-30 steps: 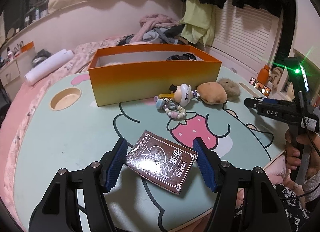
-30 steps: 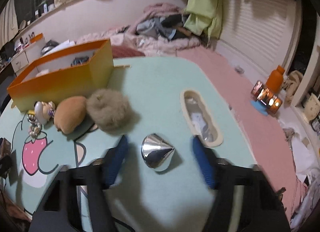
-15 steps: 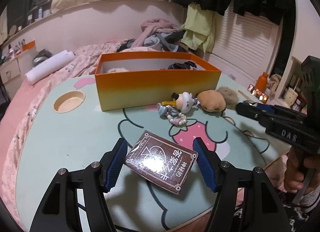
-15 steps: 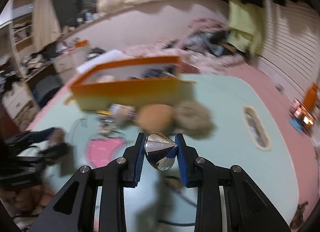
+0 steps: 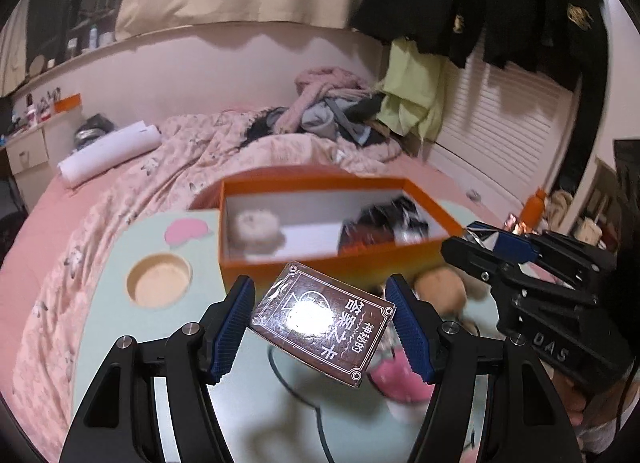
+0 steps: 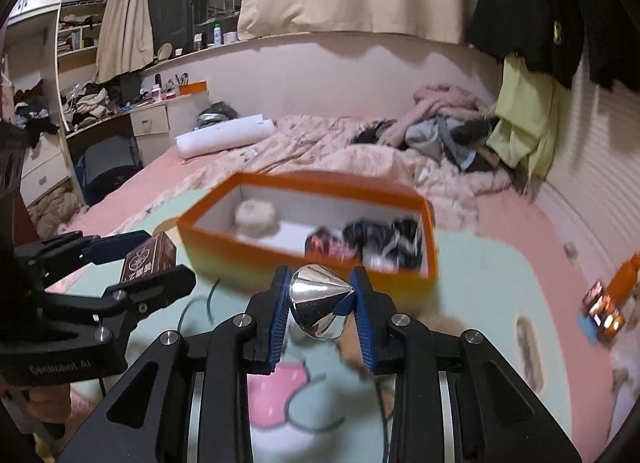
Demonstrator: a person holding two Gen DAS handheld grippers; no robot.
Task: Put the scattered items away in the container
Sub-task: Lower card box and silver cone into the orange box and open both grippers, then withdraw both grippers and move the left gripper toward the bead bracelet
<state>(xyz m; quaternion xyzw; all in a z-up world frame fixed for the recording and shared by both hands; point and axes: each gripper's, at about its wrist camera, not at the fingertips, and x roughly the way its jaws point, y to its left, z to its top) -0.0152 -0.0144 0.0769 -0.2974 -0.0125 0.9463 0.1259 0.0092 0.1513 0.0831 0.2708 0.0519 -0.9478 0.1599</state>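
Both grippers have risen off the bench: the left gripper [image 5: 320,313] still holds the brown card box [image 5: 322,317]; the right gripper [image 6: 322,297], fingers newly closed, grips the silver cone [image 6: 320,301] nearer the orange box [image 6: 248,259].

The brown card box [image 5: 324,321], printed with a white pattern and Chinese characters, hangs tilted above the table, gripped at its sides. The shiny silver cone [image 6: 320,301] is likewise held off the table, its tip pointing right. Behind both stands the open orange box [image 5: 320,259] (white inside), holding a pale fluffy ball [image 5: 256,229] at its left end and a dark jumble [image 5: 386,225] at its right. A tan plush [image 5: 440,289] lies just in front of it.
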